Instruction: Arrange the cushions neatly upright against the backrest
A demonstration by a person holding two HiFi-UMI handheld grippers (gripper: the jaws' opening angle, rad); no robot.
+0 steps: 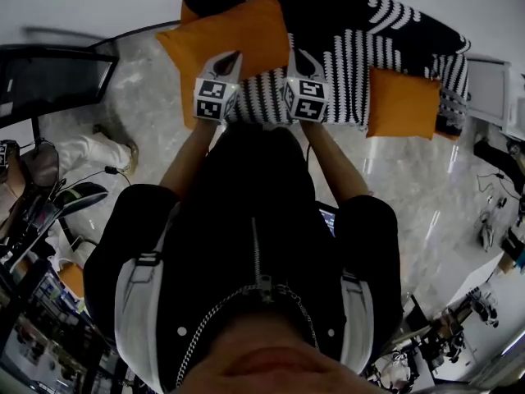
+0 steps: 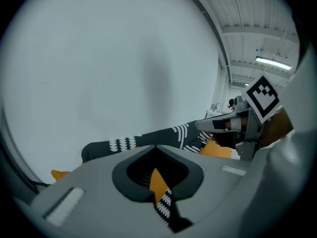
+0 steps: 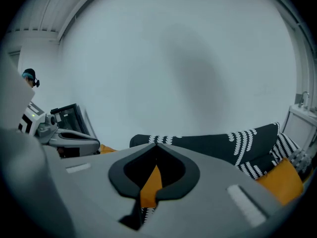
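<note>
The black sofa with rows of white wavy stripes [image 1: 344, 31] fills the head view from 11 to 2 o'clock, and its backrest runs along the far edge by the pale wall. The large square orange fabric cushion [image 1: 234, 35] lies skewed on the seat at 11 o'clock, with one corner past the sofa's left end. It is not upright against the backrest. A smaller orange fabric cushion [image 1: 402, 103] sits at 2 o'clock near the right end, well apart from the large one.

The left gripper [image 1: 234, 58] points over the near edge of the large cushion. The right gripper [image 1: 302, 60] is just beside that cushion's right edge, over the striped cover. Each gripper's own view shows its jaws pressed together. Orange cloth shows only through the slit beyond them, and I see nothing pinched.

These cushions should be light, soft and not fragile. The woven cover should offer good purchase. One held by a single corner would likely droop and fold. The better hold is probably a pinch of cover at each of the two upper corners, or on opposite side seams, one gripper to each. The jaws would need to part first.
</note>
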